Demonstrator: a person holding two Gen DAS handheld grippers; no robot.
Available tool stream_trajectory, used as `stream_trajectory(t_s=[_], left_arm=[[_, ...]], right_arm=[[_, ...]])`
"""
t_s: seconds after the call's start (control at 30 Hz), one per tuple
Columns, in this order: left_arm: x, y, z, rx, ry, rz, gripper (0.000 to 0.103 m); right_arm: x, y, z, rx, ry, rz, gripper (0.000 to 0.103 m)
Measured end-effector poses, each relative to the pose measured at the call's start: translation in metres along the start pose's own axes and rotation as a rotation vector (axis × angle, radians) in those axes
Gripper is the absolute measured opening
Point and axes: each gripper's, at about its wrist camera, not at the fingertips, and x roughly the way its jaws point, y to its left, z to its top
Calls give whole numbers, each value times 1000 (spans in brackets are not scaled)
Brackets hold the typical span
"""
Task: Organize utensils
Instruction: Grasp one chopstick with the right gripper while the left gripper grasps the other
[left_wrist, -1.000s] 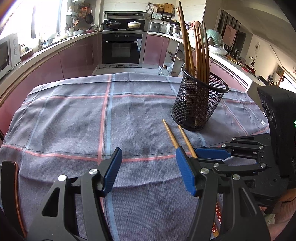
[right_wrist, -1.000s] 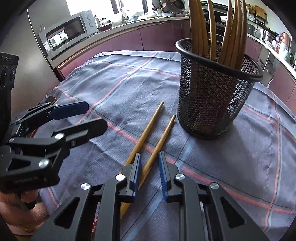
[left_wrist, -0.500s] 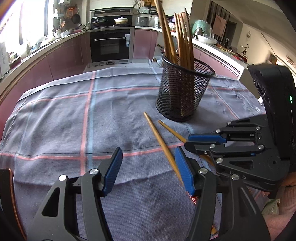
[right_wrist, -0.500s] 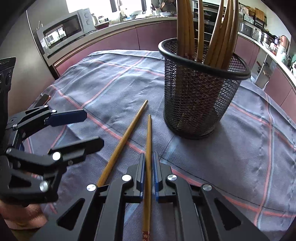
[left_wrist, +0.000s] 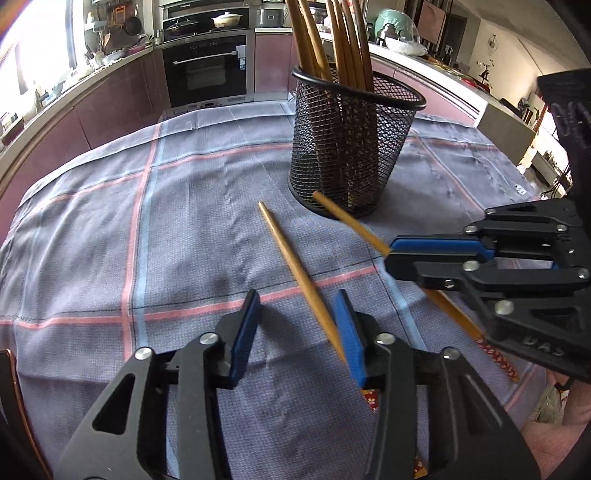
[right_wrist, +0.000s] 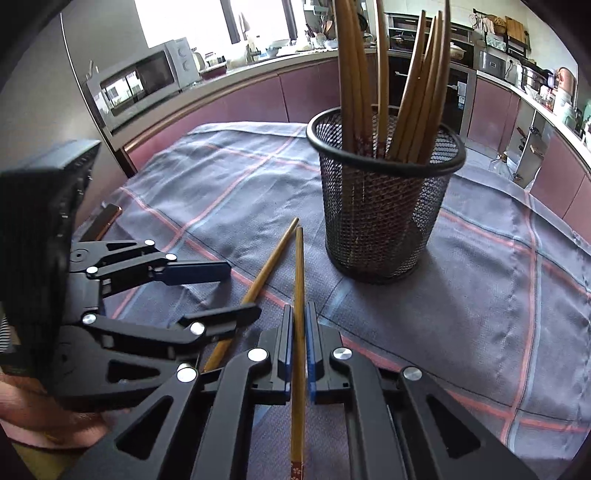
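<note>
A black mesh holder (left_wrist: 352, 144) (right_wrist: 384, 206) stands on the checked cloth with several wooden chopsticks upright in it. My right gripper (right_wrist: 299, 325) (left_wrist: 391, 258) is shut on one chopstick (right_wrist: 298, 295) (left_wrist: 351, 221), which points at the holder's base. A second chopstick (left_wrist: 295, 266) (right_wrist: 264, 273) lies loose on the cloth. My left gripper (left_wrist: 297, 314) (right_wrist: 236, 291) is open, and the loose chopstick's near end lies between its fingers, close against the right finger (left_wrist: 349, 332).
A grey-blue cloth with pink and blue stripes (left_wrist: 147, 229) covers the table. A dark object with a copper edge (right_wrist: 105, 219) lies at the table's left edge. Kitchen counters, an oven (left_wrist: 205, 70) and a microwave (right_wrist: 144, 85) stand behind.
My right gripper has closed on one chopstick and lifted it off the cloth. My left gripper has moved forward and right, so the loose chopstick now lies between its open fingers.
</note>
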Motion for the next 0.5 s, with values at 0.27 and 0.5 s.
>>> stream_trajectory(t_s=[0.27,0.5], left_arm=[[-1,17,4,8,32,-59,16],[-7,21,-4,71,49,-112,12]], right_arm=[[-8,-4,-5,17,-7,42,5],[-3,-2,-4,5,8,51,5]])
